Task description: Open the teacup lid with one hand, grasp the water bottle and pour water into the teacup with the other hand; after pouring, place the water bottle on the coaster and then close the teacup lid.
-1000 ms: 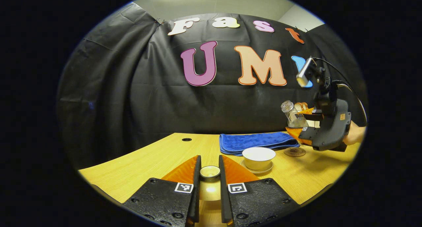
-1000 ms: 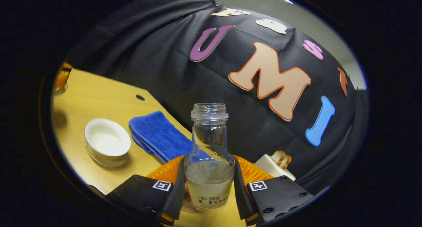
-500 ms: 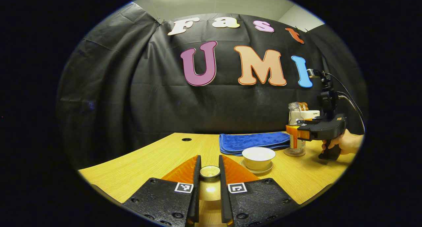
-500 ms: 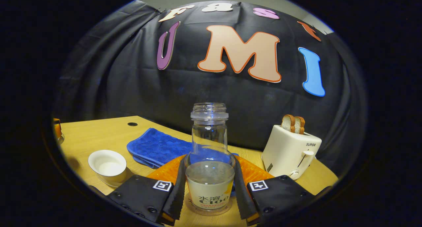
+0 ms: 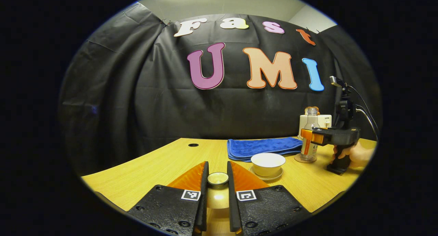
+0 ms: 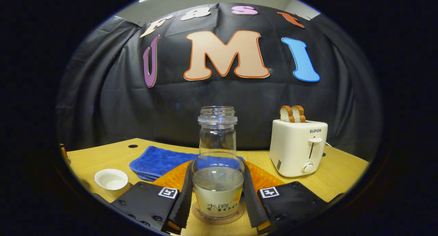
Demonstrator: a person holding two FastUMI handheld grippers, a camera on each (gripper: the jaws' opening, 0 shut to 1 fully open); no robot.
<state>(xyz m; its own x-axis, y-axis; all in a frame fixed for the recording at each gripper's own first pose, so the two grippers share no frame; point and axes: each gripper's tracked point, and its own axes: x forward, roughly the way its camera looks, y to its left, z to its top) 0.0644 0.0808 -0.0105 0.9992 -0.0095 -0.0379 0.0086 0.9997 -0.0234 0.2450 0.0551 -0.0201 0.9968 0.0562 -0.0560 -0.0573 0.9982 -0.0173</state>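
Right tool (image 6: 217, 208) is clamped on the water bottle (image 6: 217, 167), one finger against each side of the lower body. Bottle stands upright with its base on the round coaster (image 6: 219, 216), water sitting roughly level with the label top. From the left gripper view you can see the same thing farther off: your right tool (image 5: 312, 136) at the bottle (image 5: 309, 136), bottle planted on the coaster (image 5: 305, 158), your hand (image 5: 357, 153) on the grip behind it.

Left tool (image 5: 217, 195) is closed on the teacup lid (image 5: 218, 178), pinching it by its knob, held just above the table (image 5: 164, 160). Teacup (image 5: 268, 163) sits uncovered on its saucer (image 5: 266, 176), just in front of the blue towel (image 5: 263, 147) and near the coaster. In the right gripper view the teacup (image 6: 111, 178) shows low on the left, with the towel (image 6: 157, 160) beside it and a toaster (image 6: 297, 147) off to the right.

Step in hand, as I read it: setting the bottle on the coaster, pour looks finished. Can't tell how much water is in the cup.

Next for you: spread the right tool's fingers and back straight off so you don't drag or tip the bottle. Then carry the lid over to the teacup, centre it above the rim, lower it flat and let go.
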